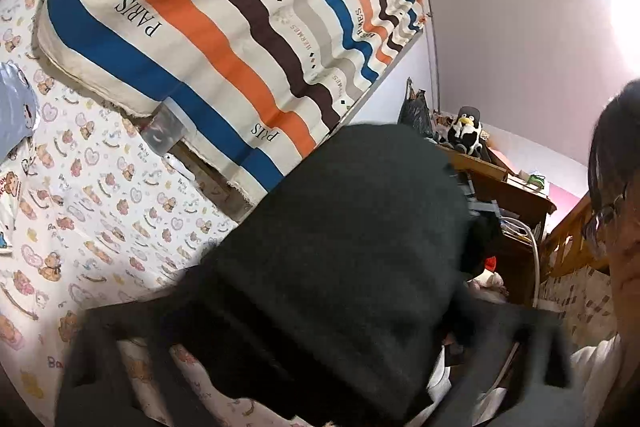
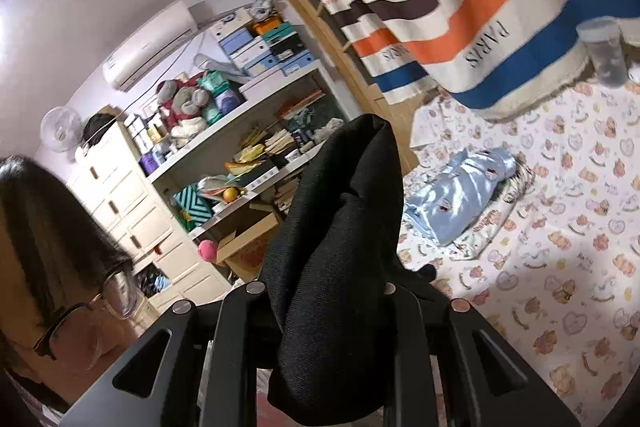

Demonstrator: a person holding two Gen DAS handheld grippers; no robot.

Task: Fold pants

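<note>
The black pants point(image 2: 336, 239) are up off the bed, bunched into a thick dark wad that rises between the fingers of the right gripper point(image 2: 324, 291); its jaws stand narrow and are clamped on the cloth, which stands up above them in a peak and hangs down below them too. In the left wrist view the same black fabric point(image 1: 340, 247) fills the middle of the frame, draped over and between the blurred fingers of the left gripper point(image 1: 304, 379); the jaws look about half apart, with cloth lying between them, but the blur keeps me from telling whether the pads press on it. Below lies the bed sheet point(image 2: 560, 287), white with little bears and hearts, and on it a folded pale blue garment point(image 2: 460, 203). A striped blanket point(image 1: 224, 39) in orange, blue, brown and cream, printed with "PARIS", is heaped along the bed's far side, and a clear plastic jar point(image 2: 604, 55) stands by its edge. Crowded shelves point(image 2: 248, 163) fill the wall beyond the pants, and a person in glasses point(image 2: 72, 291) leans close.
</note>
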